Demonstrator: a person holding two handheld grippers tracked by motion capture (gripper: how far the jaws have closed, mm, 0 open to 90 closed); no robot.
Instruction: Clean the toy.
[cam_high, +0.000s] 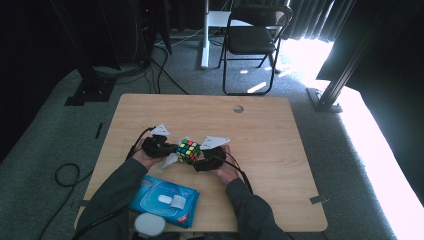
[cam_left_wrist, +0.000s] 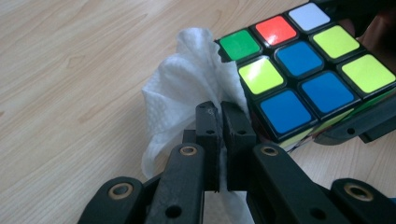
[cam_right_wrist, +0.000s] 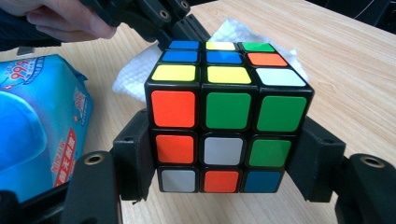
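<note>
Plastic, rigid and slick, the multicoloured puzzle cube (cam_right_wrist: 224, 116) was clamped by two opposite sides above the desk (cam_high: 260, 125) in the right tongs (cam_right_wrist: 224, 154), while the limp white paper wipe (cam_left_wrist: 187, 88) was pinched in the shut left tongs (cam_left_wrist: 220, 109) against it.

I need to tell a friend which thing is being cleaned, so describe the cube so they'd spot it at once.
On the wooden table, look at the near middle, between the person's two hands. There the puzzle cube sits clamped in the right hand-held gripper, beside a white wipe. Its black frame and bright coloured squares set it apart from the blue wipe packet.
</note>
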